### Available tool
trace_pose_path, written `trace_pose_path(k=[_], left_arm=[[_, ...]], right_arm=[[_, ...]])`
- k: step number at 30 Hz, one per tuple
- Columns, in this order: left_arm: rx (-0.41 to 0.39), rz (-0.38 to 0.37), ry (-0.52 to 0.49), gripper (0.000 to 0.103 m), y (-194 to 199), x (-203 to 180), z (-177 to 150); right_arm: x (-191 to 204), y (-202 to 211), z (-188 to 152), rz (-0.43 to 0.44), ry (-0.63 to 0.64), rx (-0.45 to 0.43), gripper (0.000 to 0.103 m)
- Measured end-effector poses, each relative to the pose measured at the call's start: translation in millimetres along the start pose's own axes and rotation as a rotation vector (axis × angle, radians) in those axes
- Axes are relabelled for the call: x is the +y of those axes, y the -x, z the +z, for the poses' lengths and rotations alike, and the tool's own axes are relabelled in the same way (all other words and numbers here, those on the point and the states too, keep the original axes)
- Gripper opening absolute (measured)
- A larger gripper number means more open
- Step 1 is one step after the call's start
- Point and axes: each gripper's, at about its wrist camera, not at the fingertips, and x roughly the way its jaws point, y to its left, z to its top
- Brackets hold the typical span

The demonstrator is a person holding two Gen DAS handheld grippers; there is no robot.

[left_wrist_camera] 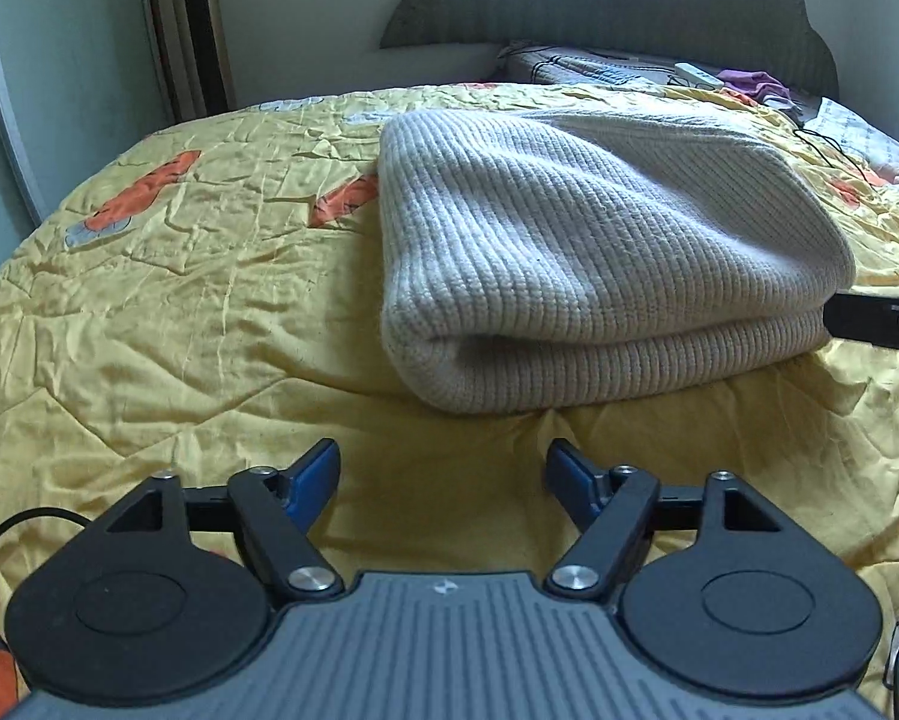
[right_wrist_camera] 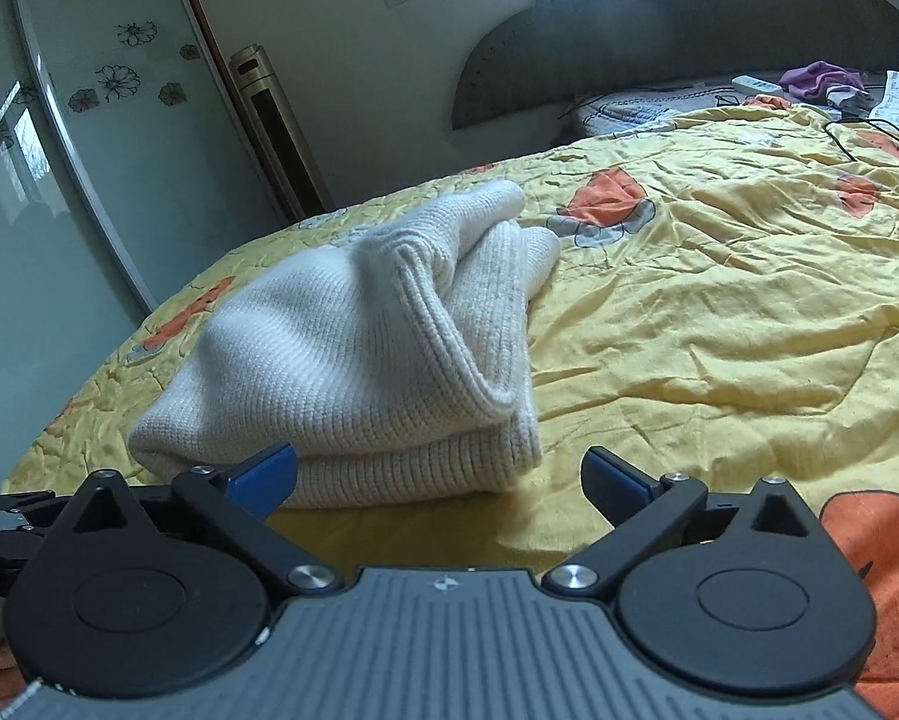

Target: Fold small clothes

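A cream ribbed knit garment (left_wrist_camera: 575, 252) lies folded in a thick bundle on the yellow quilt (left_wrist_camera: 179, 300). My left gripper (left_wrist_camera: 443, 468) is open just in front of its near edge, with only quilt between its blue pads. In the right wrist view the same knit bundle (right_wrist_camera: 353, 348) sits left of centre, its ribbed hem curling up on top. The right gripper (right_wrist_camera: 440, 474) is wide open at the bundle's near right corner, nothing pressed between its pads. A black part of the right gripper (left_wrist_camera: 881, 324) shows at the bundle's right side in the left wrist view.
The quilt (right_wrist_camera: 719, 300) carries orange and grey patches and spreads wide to the right. A grey headboard (right_wrist_camera: 689, 30), a purple cloth (right_wrist_camera: 821, 81), a white power strip (right_wrist_camera: 755, 84) and black cables (right_wrist_camera: 869, 138) lie at the far end. A glass sliding door (right_wrist_camera: 89, 150) and a gold tower unit (right_wrist_camera: 275, 126) stand left.
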Motion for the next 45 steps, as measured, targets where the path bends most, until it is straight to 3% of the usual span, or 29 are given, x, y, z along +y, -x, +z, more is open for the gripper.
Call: trace_pose_path(k=[5,20,33,45], left_arm=[[0.012,0.022,0.031,0.078,-1.3,-0.5,-1.4],[0.005,0.051,0.063,0.079,4.3,-6.0,-7.7],[-0.057,0.1,0.091,0.083,10.5,-11.1,-24.0],[-0.1,0.135,0.102,0.09,14.2,-14.9,-35.0]], right_arm=[[7.7,-3.8,-7.6,-0.038,0.049,0.038,0.103],[19.4,-5.9,-17.8,-0.029,0.099,0.088,0.103],[32.9,-11.1,-31.0,-0.106,0.197,0.112,0.103],[32.1,-11.7,-34.5,-0.113,0.219,0.105,0.103]])
